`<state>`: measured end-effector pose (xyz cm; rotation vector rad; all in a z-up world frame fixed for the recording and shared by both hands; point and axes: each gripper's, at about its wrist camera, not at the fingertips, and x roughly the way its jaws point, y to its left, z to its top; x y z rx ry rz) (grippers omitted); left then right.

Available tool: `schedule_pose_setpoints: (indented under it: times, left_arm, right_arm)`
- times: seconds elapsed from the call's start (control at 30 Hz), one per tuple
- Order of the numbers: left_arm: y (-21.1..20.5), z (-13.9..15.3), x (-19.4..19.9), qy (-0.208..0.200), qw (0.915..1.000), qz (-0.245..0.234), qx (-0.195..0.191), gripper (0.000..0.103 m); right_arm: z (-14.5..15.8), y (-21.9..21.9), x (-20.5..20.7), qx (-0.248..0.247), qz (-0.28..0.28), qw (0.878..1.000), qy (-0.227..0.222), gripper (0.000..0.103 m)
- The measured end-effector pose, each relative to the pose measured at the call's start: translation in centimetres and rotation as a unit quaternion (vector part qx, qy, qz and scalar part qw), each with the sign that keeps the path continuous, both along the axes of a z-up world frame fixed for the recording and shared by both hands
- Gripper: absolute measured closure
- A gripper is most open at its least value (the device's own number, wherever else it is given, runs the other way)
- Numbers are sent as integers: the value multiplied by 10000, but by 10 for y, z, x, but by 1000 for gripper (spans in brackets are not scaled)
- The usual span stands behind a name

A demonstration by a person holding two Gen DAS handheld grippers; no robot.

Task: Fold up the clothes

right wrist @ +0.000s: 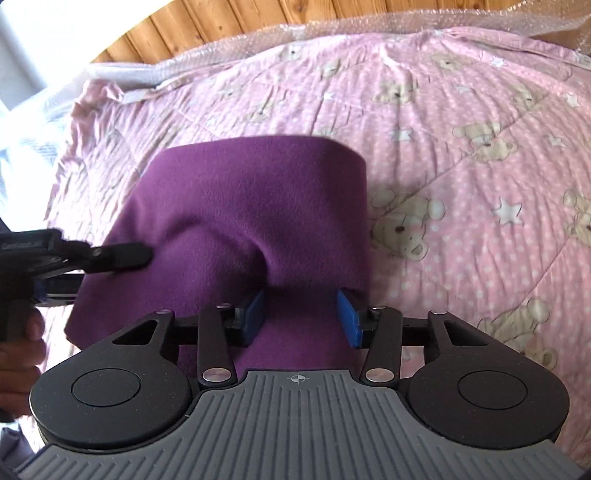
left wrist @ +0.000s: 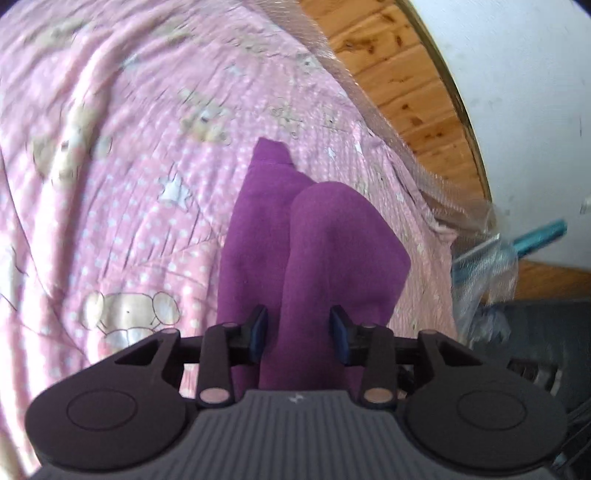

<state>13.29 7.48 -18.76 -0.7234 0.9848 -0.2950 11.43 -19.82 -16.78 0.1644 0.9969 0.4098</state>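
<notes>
A purple fleece garment (left wrist: 314, 240) lies folded on a pink quilt (left wrist: 110, 184) printed with bears. In the left wrist view my left gripper (left wrist: 299, 332) stands open, with a raised fold of the purple cloth running between its blue pads (left wrist: 260, 332); the pads do not pinch it. In the right wrist view the garment (right wrist: 240, 192) is a broad doubled panel, and my right gripper (right wrist: 300, 317) is open over its near edge, cloth lying between the pads. The left gripper (right wrist: 144, 254) reaches in from the left over the same cloth, held by a hand (right wrist: 22, 332).
The quilt (right wrist: 461, 147) spreads wide to the right and far side. Bubble wrap (right wrist: 258, 33) lines its far edge, with wooden boards (right wrist: 192, 22) behind. In the left wrist view a white wall (left wrist: 517, 92) and a teal tool (left wrist: 543, 232) lie beyond the quilt's right edge.
</notes>
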Motion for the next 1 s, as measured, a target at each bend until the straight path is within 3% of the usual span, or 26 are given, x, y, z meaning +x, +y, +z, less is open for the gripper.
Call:
schedule_pose_setpoints:
  times: [0.03,0.07,0.1,0.17,0.27,0.3,0.33,0.37,0.4,0.43,0.47,0.5,0.57,0.63,0.73,0.77,0.83,0.9,0.97,1.0]
  left_arm:
    - [3,13,-4,-143,9996,-84,230,52]
    - [4,22,-3,-238,9986,-97,468,35]
    - [5,29,1,-308,9970,-75,709,30]
    - [-1,28,19,-242,9948,-100,987,32]
    - [-10,1,55,53,9958,-196,891,31]
    - [-12,-5,63,119,9969,-182,761,31]
    - [-11,-9,66,126,9983,-182,534,37]
    - [-10,-12,68,111,9993,-201,280,57]
    - [-8,-13,66,104,9996,-155,190,66]
    - [-6,-12,61,111,9998,-30,161,80]
    - [-3,-9,53,138,9997,164,116,87]
    - [0,-5,45,170,9991,382,67,90]
    - [5,13,20,175,9950,979,-104,94]
    - [1,37,-8,174,9853,1684,-236,94]
    - [-24,46,-22,259,9751,2202,22,89]
    - [-32,40,-17,246,9757,2166,221,84]
    - [-43,28,-4,221,9796,1947,449,83]
    - [-40,20,11,179,9876,1495,434,78]
    - [-30,24,15,150,9899,1336,449,78]
    - [-25,26,17,140,9908,1274,441,77]
  right_arm:
    - [4,-7,-1,62,-45,9999,-68,33]
    - [7,-14,-3,129,-96,9998,-136,26]
    - [8,-22,-4,205,-155,9995,-203,17]
    - [2,-34,0,363,-232,9990,-145,18]
    - [-16,-39,21,677,-169,9974,205,21]
    - [-21,-39,28,879,-95,9956,325,27]
    - [-26,-37,35,1112,-3,9927,463,37]
    - [-31,-35,41,1299,91,9897,595,42]
    - [-35,-33,47,1403,188,9873,715,45]
    - [-36,-32,53,1469,285,9853,818,62]
    - [-35,-34,61,1467,385,9844,893,73]
    - [-31,-35,70,1462,516,9835,933,87]
    - [-7,-32,90,1275,1059,9832,763,90]
    - [23,-14,116,765,1747,9808,410,92]
    - [59,28,165,206,2255,9738,-205,98]
    - [66,41,180,56,2277,9731,-343,97]
    - [65,65,203,-197,1977,9793,-378,78]
    - [67,71,201,-239,1638,9851,-456,76]
    - [71,55,176,49,1368,9886,-625,43]
    - [70,40,156,241,1230,9895,-715,19]
